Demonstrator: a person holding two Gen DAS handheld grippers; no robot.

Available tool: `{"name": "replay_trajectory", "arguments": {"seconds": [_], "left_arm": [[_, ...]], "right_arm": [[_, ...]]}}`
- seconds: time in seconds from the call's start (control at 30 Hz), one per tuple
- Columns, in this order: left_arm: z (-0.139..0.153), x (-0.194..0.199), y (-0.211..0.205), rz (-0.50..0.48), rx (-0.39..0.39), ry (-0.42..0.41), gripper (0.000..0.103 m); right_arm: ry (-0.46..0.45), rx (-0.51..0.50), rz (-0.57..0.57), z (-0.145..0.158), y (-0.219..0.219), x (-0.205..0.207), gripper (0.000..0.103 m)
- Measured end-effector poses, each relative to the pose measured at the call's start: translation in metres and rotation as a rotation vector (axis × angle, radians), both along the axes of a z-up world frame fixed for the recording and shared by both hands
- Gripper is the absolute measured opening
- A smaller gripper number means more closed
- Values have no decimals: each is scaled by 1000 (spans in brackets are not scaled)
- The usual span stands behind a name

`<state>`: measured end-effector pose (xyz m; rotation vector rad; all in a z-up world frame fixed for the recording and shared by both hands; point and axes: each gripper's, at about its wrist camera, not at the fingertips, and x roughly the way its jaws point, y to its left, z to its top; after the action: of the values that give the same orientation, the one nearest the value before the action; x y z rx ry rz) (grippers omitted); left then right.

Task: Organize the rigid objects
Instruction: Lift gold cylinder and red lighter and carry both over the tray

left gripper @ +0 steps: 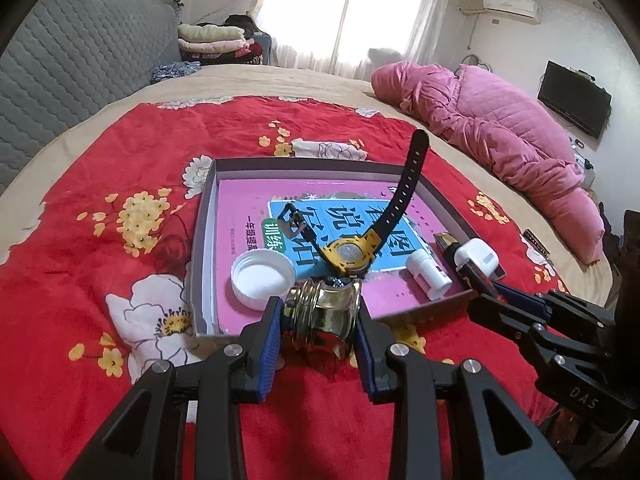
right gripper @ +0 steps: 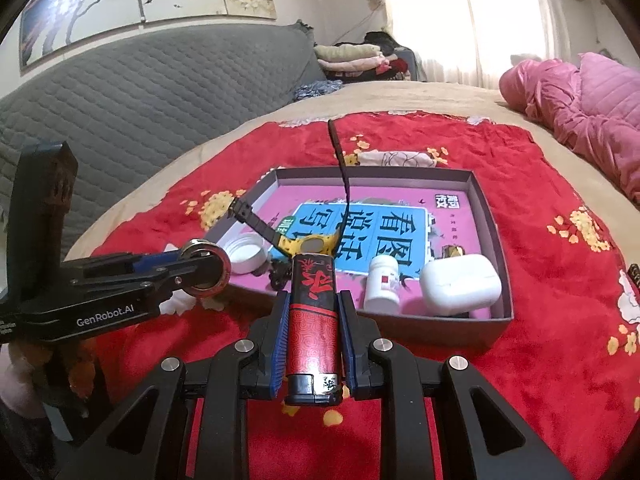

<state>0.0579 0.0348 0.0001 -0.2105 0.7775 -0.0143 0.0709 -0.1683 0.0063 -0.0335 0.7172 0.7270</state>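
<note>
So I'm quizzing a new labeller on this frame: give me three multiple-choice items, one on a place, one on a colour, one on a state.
1. Where does the white cap lie?
A. in the box
B. on the pink quilt
C. on the sofa

2. What colour is the watch case?
A. green
B. yellow
C. white

3. What is the right gripper doing?
A. open, empty
B. holding the lighter
C. holding the watch

Answers: A, it sits on the box floor; B, yellow around the dial; B, its jaws clamp the red lighter.
</note>
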Motion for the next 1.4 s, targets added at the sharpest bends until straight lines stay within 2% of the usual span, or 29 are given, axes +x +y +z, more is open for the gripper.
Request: {"name": "replay_trajectory", "arguments": {"seconds": [0.4, 0.87, 1.4], "left_arm": [[-10, 18, 5, 12, -3, -8, 34], [-19, 29, 6, 1, -15, 22, 33], [-29, 39, 5, -19, -9, 33, 33]], "right_arm": [[-4, -20, -13, -3, 8, 9, 23], [-18, -32, 8, -5, 34, 29, 23], [0, -57, 4, -21, 49, 54, 23]]}}
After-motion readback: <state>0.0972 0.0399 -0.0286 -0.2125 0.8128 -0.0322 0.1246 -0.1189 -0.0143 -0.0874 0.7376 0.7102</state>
